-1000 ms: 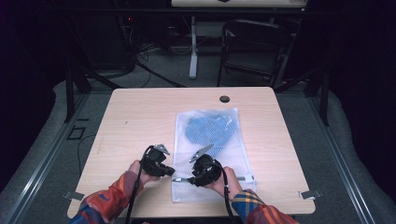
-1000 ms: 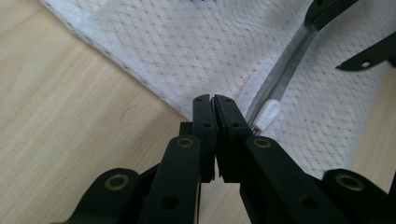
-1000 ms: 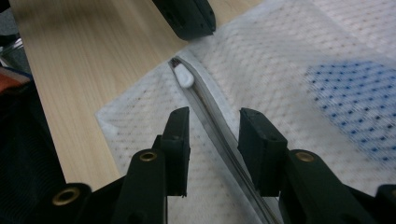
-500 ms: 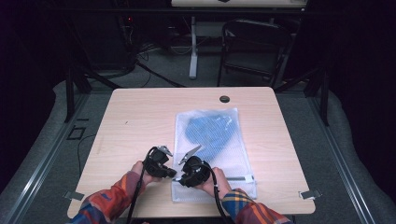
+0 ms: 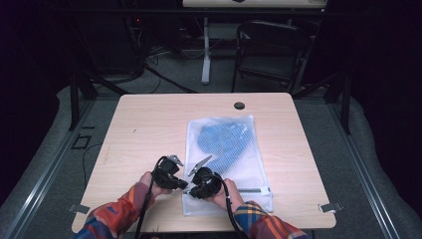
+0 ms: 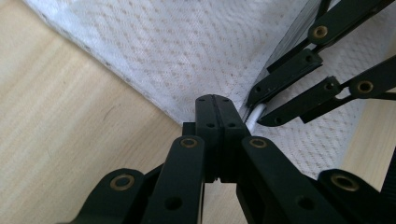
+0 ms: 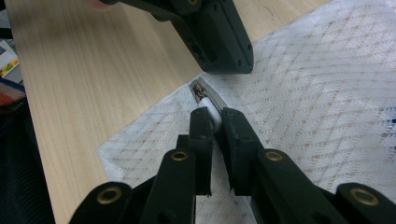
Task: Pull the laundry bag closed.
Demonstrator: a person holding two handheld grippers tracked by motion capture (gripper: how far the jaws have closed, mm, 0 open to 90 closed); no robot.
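The tabletop (image 5: 149, 124) is pale wood, with a small dark round hole (image 5: 239, 105) near its far edge. On its right half lies a white mesh bag (image 5: 226, 164), flat, running from near the hole down toward the near edge. A blue cloth (image 5: 224, 142) shows through the mesh in the bag's far half; the near half looks flat and white.

Two forearms in plaid sleeves (image 5: 114, 216) come in from the near edge. The hands meet at the bag's near left corner, close together.

The left claw (image 5: 180, 175) sits at the bag's left edge. In the left gripper view its jaws stand pressed together, tips at the hem of the bag (image 6: 187, 56) where mesh meets wood; whether any mesh is pinched between them I cannot tell.

The right claw (image 5: 191, 183) is just beside it, over the bag's corner. In the right gripper view the right claw (image 7: 215, 122) has just been closing and now stands narrow, with a small white zipper pull (image 7: 210, 113) caught between its pads. The dark zipper end (image 7: 201, 91) pokes out just beyond the tips, lying on the mesh close to the bag's edge. The left claw (image 7: 229, 60) hangs just beyond it, its tip almost over the zipper end.
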